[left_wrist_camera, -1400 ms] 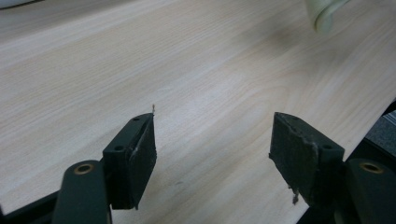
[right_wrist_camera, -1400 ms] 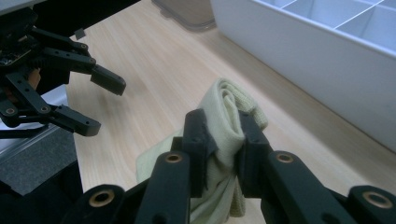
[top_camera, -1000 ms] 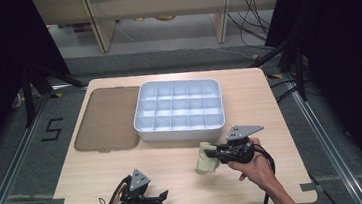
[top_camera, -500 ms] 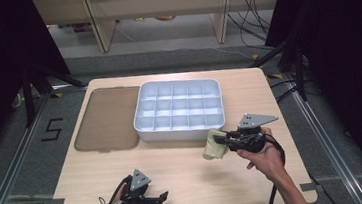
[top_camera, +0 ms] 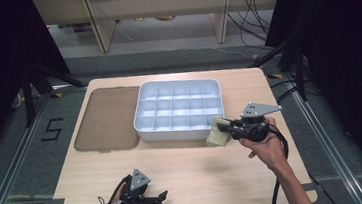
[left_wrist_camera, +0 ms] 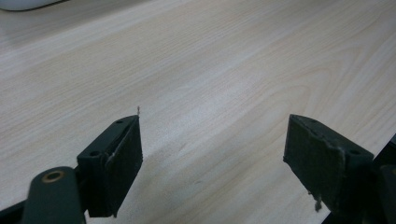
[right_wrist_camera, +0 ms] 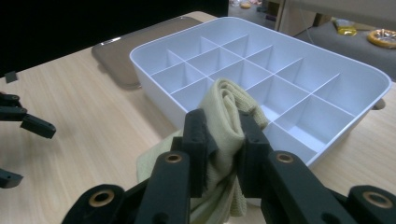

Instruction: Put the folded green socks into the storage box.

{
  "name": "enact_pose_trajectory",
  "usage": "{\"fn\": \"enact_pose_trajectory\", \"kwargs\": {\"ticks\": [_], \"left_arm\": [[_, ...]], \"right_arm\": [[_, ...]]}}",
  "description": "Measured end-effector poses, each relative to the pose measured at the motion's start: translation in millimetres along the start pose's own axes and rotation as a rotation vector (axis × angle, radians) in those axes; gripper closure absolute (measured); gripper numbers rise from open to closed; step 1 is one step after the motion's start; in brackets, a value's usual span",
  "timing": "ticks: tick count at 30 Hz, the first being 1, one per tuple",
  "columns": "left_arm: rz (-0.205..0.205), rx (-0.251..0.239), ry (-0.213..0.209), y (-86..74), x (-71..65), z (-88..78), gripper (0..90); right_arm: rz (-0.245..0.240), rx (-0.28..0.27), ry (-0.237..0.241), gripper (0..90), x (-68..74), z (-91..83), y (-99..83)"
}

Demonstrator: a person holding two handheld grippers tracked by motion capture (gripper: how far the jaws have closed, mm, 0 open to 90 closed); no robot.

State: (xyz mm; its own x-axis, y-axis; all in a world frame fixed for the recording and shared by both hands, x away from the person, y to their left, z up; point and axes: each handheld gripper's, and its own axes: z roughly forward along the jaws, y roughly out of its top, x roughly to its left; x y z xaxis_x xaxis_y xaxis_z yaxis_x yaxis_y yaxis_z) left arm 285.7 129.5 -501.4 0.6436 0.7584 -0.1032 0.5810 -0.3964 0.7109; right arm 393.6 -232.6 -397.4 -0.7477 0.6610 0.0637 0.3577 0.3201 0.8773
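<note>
Now the folded yellow-green cloth (right_wrist_camera: 227,116) hangs pinched in the right tongs (right_wrist_camera: 223,135), lifted off the tabletop (top_camera: 195,166) and carried from mid-tabletop to the near right corner of the white divided tray (top_camera: 179,107), likely for placing in a compartment. Beside the tray lies its brown lid (top_camera: 108,119). At the near edge, the left tongs (left_wrist_camera: 212,149) rest wide open, empty.
</note>
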Motion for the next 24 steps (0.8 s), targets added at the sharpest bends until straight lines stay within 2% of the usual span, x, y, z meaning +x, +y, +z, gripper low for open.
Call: {"fn": "enact_pose_trajectory", "kwargs": {"ticks": [2,4,5,7,10,14,15,16,17,18,19,20,22,23,24], "left_arm": [[0.008,0.000,0.008,0.2,0.0,-0.7,18.8],[0.011,0.001,0.006,0.5,0.3,-0.8,18.8],[0.016,0.004,0.004,0.6,0.5,-0.7,18.8],[0.048,0.030,0.012,1.1,2.8,-1.5,19.1],[0.028,0.028,0.008,0.5,1.4,-1.5,19.2],[0.025,0.012,0.006,1.4,1.1,-1.4,19.2],[0.028,0.011,0.010,1.0,1.0,-1.1,19.2],[0.042,0.024,0.011,0.8,2.0,-1.4,19.2],[0.041,0.033,0.010,0.5,2.4,-1.4,19.2],[0.024,0.024,0.008,0.1,1.8,-0.4,19.2],[0.026,0.020,0.011,-0.2,2.3,0.1,19.2],[0.024,0.021,0.008,-0.1,2.2,0.1,19.2],[0.023,0.014,0.011,0.0,2.2,-0.2,19.2],[0.007,0.008,0.007,-0.3,1.7,0.6,19.2],[0.010,0.008,0.009,-0.3,1.5,0.2,19.2]], "right_arm": [[-0.012,-0.007,-0.011,76.9,-3.7,1.4,1.3],[0.014,0.006,-0.018,76.9,-4.4,1.9,2.2],[-0.001,0.007,-0.018,76.9,-6.6,2.1,2.9],[0.013,0.012,-0.037,76.9,-8.3,2.2,3.8],[0.008,-0.003,-0.047,76.9,-13.9,3.1,6.3],[0.000,-0.016,-0.068,76.9,-16.6,4.3,12.3],[-0.017,-0.027,-0.075,76.9,-17.5,4.9,13.6],[-0.012,-0.034,-0.094,76.9,-16.1,5.6,15.0],[-0.029,-0.026,-0.092,76.9,-18.2,5.1,17.3],[-0.012,-0.021,-0.095,76.9,-16.8,5.5,18.4],[-0.030,-0.041,-0.103,76.9,-19.2,7.4,19.6],[-0.013,-0.027,-0.103,76.9,-18.1,7.8,20.5],[-0.014,-0.027,-0.109,76.9,-20.4,9.9,22.0],[-0.006,-0.027,-0.103,76.9,-21.3,11.4,22.3],[-0.029,-0.029,-0.107,76.9,-24.2,13.3,22.6]]}}
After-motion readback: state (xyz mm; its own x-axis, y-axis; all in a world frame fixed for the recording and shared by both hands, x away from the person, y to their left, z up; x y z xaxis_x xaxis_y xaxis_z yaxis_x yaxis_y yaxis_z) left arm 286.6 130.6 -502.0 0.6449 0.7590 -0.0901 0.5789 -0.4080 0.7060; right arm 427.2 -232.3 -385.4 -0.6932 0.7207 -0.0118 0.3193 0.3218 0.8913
